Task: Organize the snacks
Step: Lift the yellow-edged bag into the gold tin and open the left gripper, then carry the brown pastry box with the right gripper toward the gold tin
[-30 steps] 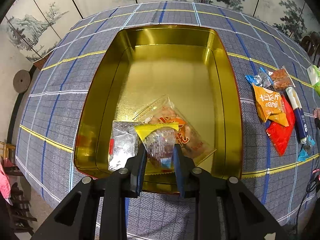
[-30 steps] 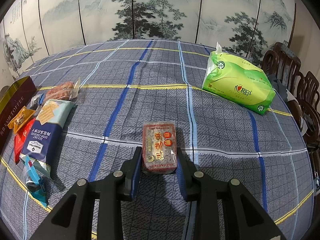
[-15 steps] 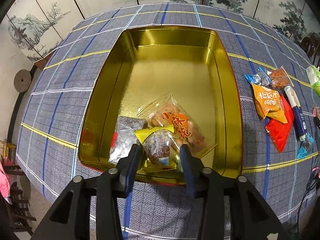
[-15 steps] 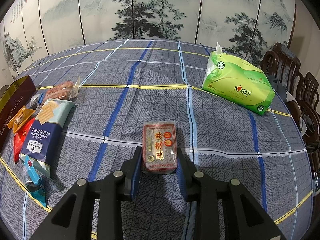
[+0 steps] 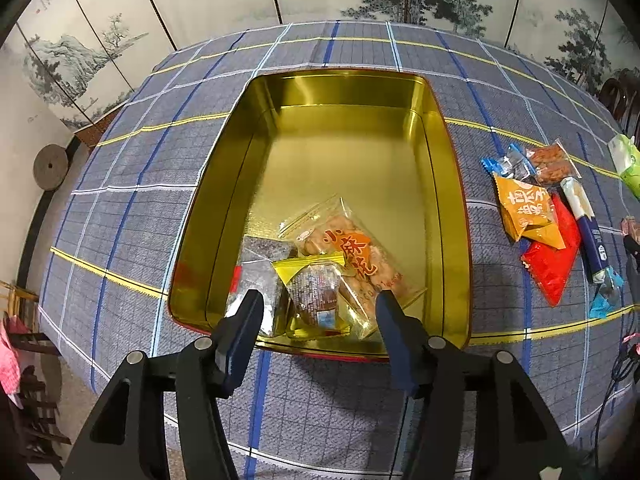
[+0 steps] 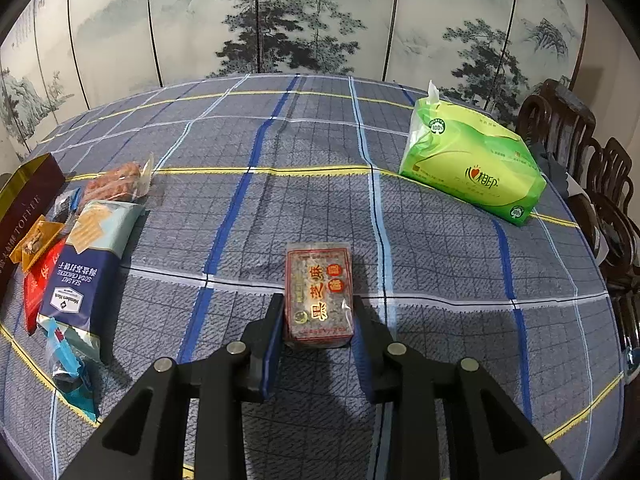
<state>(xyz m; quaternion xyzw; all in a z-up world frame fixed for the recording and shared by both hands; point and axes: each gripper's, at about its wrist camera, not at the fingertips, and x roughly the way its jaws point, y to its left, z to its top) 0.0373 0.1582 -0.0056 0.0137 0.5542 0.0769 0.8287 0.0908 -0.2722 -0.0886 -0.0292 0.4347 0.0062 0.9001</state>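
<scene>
The left hand-held gripper (image 5: pixel 318 306) hangs over the near rim of the gold tin (image 5: pixel 456 200), its jaws opening; the yellow-edged snack packet (image 5: pixel 318 300) lies on the tin floor between the pads, which no longer press on it. Just beside that packet, toward the tin's near left corner, lies a clear silvery packet (image 5: pixel 258 280), and partly under it, toward the tin's middle, a clear bag of fried twists with an orange label (image 5: pixel 348 248). The far half of the tin is bare gold metal. The tin stands on the tabletop (image 5: pixel 132 184), which is covered by a blue-grey checked cloth.

The right hand-held gripper (image 6: pixel 318 320) is closed on a block-shaped sesame snack pack (image 6: pixel 320 288) with red and yellow characters, its pads pressing both long sides. Toward the left edge of the tabletop lie a blue cracker packet (image 6: pixel 86 268), a red packet (image 6: pixel 38 284), an orange packet (image 6: pixel 36 240), a small blue-wrapped sweet (image 6: pixel 66 356) and a clear pack of reddish snacks (image 6: pixel 116 186). Toward the far right edge sits a green tissue pack (image 6: pixel 472 164).
</scene>
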